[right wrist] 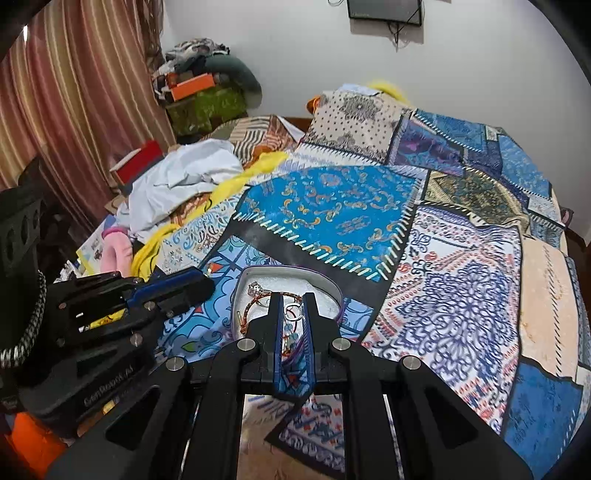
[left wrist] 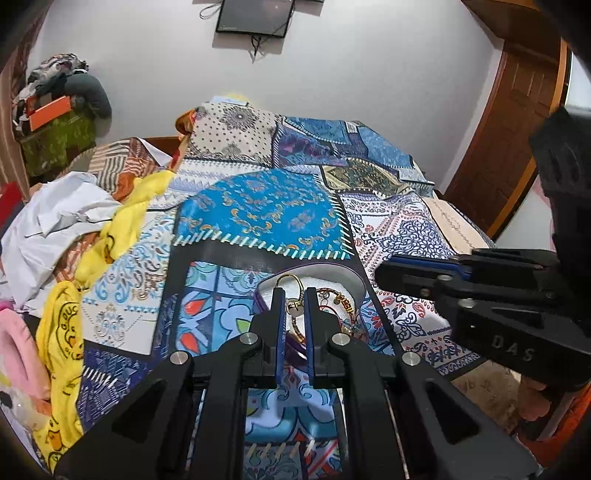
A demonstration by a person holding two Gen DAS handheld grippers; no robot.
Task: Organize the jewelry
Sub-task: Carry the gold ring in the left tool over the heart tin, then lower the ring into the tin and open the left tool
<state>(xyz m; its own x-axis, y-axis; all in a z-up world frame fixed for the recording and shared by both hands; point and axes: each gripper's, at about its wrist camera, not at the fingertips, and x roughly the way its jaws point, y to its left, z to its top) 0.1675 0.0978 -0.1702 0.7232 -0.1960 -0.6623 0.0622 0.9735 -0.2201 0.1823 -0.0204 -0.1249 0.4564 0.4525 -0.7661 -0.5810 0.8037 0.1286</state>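
Note:
A purple-rimmed jewelry box with a white lining (left wrist: 343, 278) (right wrist: 291, 280) lies on the patterned bedspread, holding several bracelets and a ring. My left gripper (left wrist: 295, 301) hovers over the box, its fingers nearly together around a gold bracelet with a small charm (left wrist: 293, 306). My right gripper (right wrist: 293, 304) is over the same box, fingers narrowly apart with a small silver ring-like piece (right wrist: 293, 312) between the tips. A red and gold beaded bracelet (left wrist: 341, 299) lies in the box. Each gripper shows in the other's view, the right (left wrist: 424, 273) and the left (right wrist: 177, 284).
A blue patchwork bedspread (left wrist: 266, 210) (right wrist: 332, 210) covers the bed. Crumpled white and yellow cloths (left wrist: 74, 221) (right wrist: 184, 177) pile on the left. A curtain (right wrist: 74, 92), a stack of boxes and clothes (right wrist: 199, 92), a wall screen (left wrist: 255, 16) and a wooden door (left wrist: 517, 122) surround the bed.

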